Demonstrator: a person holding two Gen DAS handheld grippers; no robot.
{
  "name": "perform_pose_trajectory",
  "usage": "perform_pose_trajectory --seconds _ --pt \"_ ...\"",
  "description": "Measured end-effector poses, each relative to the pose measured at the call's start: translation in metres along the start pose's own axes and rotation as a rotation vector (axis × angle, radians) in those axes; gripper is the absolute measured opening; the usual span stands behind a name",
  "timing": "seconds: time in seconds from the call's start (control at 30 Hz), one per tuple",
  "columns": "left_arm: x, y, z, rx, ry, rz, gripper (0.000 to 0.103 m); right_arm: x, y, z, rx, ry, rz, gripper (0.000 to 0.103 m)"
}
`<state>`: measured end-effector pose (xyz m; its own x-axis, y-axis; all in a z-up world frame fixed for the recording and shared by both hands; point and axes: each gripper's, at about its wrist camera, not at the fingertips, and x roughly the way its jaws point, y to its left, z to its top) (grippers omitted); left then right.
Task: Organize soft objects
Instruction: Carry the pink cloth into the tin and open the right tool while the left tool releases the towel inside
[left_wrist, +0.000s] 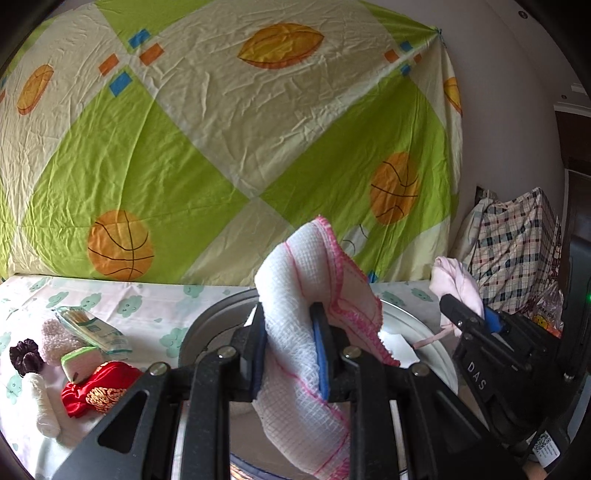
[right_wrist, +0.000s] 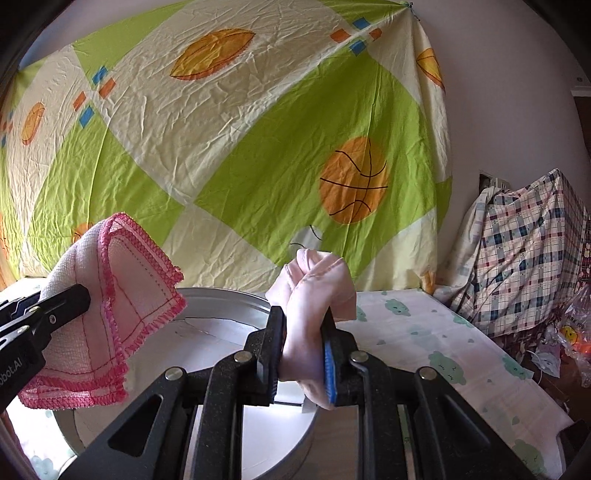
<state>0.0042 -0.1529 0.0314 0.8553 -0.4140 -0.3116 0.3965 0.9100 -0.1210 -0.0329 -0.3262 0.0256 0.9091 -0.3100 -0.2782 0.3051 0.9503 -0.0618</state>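
Left gripper (left_wrist: 288, 332): jaws clamped on a white dishcloth (left_wrist: 314, 273) with pink stitched edges, held above a round metal tin (left_wrist: 417, 317). Right gripper (right_wrist: 303, 343): jaws clamped on a pale pink cloth (right_wrist: 314, 284), over the tin's right rim. Left on the desk (left_wrist: 155, 299): red pouch (left_wrist: 96, 387), dark scrunchie (left_wrist: 24, 356), sponge (left_wrist: 81, 362), cotton-swab pack (left_wrist: 92, 328). Far: ball-print sheet (left_wrist: 221, 147).

Legible marks: "DAS" in white on right gripper (left_wrist: 476, 314) body at 4 o'clock in left view; "bot.AI" on left gripper (right_wrist: 79, 295) body at 9 o'clock in right view.
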Motion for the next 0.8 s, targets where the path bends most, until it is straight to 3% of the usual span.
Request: perform_pose_trajectory --seconds 0.33,0.8 --pt "0.023 -0.022 -0.008 0.031 0.051 -0.012 0.021 0.020 -0.002 -0.005 -0.036 0.076 -0.014 0.021" --pt "0.038 -0.022 -0.016 0.043 0.111 0.003 0.021 0.029 0.000 -0.006 -0.039 0.120 0.009 0.021"
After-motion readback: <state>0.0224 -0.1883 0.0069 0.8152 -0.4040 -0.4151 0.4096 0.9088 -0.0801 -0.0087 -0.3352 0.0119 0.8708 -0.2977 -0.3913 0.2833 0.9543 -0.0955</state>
